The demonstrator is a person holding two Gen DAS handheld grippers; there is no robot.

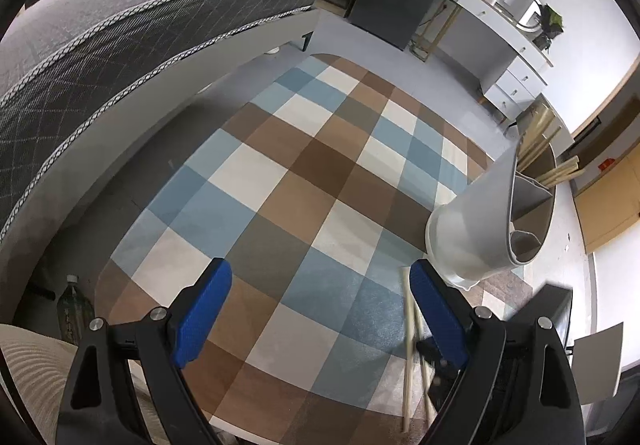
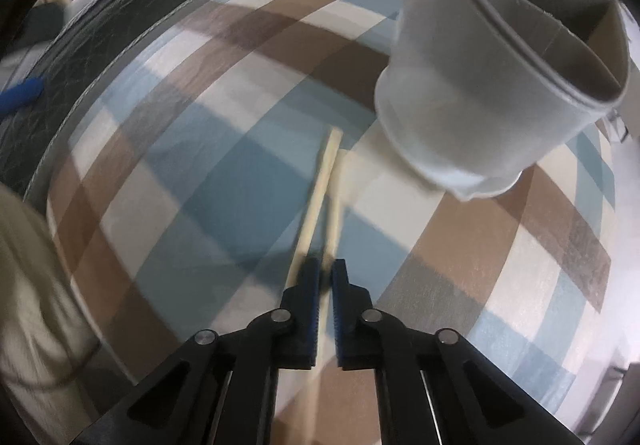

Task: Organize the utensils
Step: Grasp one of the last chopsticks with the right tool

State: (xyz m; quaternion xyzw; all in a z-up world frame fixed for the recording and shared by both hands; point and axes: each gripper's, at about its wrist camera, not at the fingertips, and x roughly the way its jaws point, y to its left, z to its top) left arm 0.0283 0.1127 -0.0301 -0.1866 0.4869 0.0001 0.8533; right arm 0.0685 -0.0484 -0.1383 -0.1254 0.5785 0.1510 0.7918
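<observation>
- Here the two chopsticks [image 2: 326, 201] lie side by side on the checked tablecloth [image 2: 224, 181], just beside the grey holder [image 2: 480, 93].
- The right gripper [image 2: 326, 273] is clenched over their near ends; which stick it truly pinches is blurred.
- The left gripper [image 1: 320, 309] stands wide, holding nothing.
- The sticks look light, stiff and smooth, so a grip near the end may let them swing or slip.
- The holder has compartments; more sticks [image 1: 552, 161] stand in one.
- A mattress [image 1: 120, 45] lies behind the table, on a pale floor [image 1: 344, 33].
</observation>
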